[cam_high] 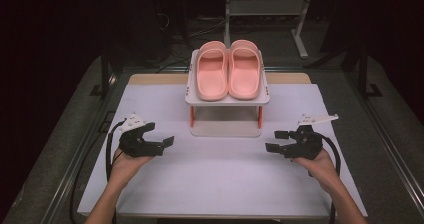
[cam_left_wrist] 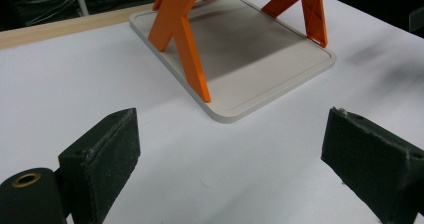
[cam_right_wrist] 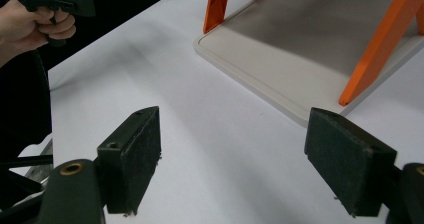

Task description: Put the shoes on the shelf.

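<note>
A pair of pink slippers (cam_high: 228, 69) is sitting side by side on the top shelf of a small white rack (cam_high: 227, 100), toes pointing away from the person. The rack is standing on orange legs (cam_left_wrist: 186, 44) toward the far middle of the white table (cam_high: 220, 179), its lower tray (cam_left_wrist: 260, 59) lying flat on the surface.

The left tongs (cam_high: 159, 141) are resting in the left hand (cam_high: 125, 165) near the table's left side, in front of the rack and apart from it. Their jaws are standing wide apart with nothing between them; in the left gripper view the tray's near corner is showing between the two black pads (cam_left_wrist: 107, 156).

The right tongs (cam_high: 278, 140) are sitting in the right hand (cam_high: 320, 166) on the opposite side, likewise clear of the rack, jaws spread wide and holding nothing. In the right gripper view the tray and an orange leg are lying ahead to the right, while the other hand is gripping its tool at the upper left.

Both tongs seem to be hovering just above the table rather than touching it, though the high view is too dim to be sure. A black cable (cam_high: 108, 156) is trailing from the left tongs.
</note>
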The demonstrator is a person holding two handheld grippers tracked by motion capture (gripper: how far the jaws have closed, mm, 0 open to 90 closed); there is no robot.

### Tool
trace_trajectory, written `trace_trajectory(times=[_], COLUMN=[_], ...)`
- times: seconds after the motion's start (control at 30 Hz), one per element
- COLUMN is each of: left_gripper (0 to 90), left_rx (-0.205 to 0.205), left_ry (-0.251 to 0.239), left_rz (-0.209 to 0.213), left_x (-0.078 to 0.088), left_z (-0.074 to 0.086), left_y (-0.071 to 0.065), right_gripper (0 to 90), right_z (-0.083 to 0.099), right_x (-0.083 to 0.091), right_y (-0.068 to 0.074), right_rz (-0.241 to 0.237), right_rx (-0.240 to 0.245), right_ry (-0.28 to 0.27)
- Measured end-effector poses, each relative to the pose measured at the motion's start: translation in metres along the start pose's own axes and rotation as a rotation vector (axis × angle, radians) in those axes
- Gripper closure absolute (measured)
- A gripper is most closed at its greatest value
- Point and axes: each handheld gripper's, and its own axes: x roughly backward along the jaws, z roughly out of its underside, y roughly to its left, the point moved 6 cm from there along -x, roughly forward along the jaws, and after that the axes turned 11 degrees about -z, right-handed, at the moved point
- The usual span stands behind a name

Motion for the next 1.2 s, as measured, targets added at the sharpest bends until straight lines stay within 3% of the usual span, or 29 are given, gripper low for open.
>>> trace_trajectory(times=[0.67,1.2], left_gripper=[8.0,8.0], left_rx=[0.015,0.032], left_ry=[0.002,-0.011], left_rz=[-0.012,-0.027], left_x=[0.004,0.014], left_z=[0.020,0.037], left_y=[0.001,0.000], right_gripper=[21.5,21.6], right_z=[0.027,0.050], right_x=[0.005,0.015], right_y=[-0.001,0.008], right_rz=[0.012,0.025], right_rx=[-0.021,-0.018], right_ry=[0.019,0.009])
